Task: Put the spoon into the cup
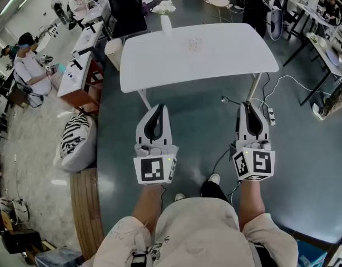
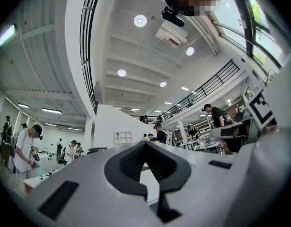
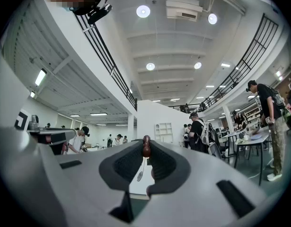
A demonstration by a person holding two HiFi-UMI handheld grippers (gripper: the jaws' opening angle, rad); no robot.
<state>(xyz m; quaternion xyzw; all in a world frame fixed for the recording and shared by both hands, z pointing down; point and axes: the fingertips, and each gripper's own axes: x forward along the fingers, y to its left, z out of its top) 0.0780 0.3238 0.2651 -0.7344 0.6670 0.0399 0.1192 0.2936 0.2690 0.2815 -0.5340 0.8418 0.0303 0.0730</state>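
**White table [image 1: 226, 60] ahead; spoon [image 3: 140, 175] pinched in right gripper [image 3: 146, 148]**

Table is seen well apart from both grippers, w/ dark floor [image 1: 204, 132] between. Nothing is held by the left gripper [image 2: 145, 144]: its jaws are met at the tips. The right gripper's jaws are clenched on the spoon's brown handle end, w/ stem and bowl hung below the tips. At the table's far edge a white vessel [image 1: 166, 24] is stood, w/ white flowers [image 1: 164, 6] in or just behind it; which one can't be told. Near the table's middle a faint clear item [image 1: 194, 43] is seen, poss. the cup. It's too small to be sure, and contents of either can't be made out. The spoon is judged light, stiff and thin, so apt to pivot in an end pinch. A hold nearer mid-handle would prob. be steadier.
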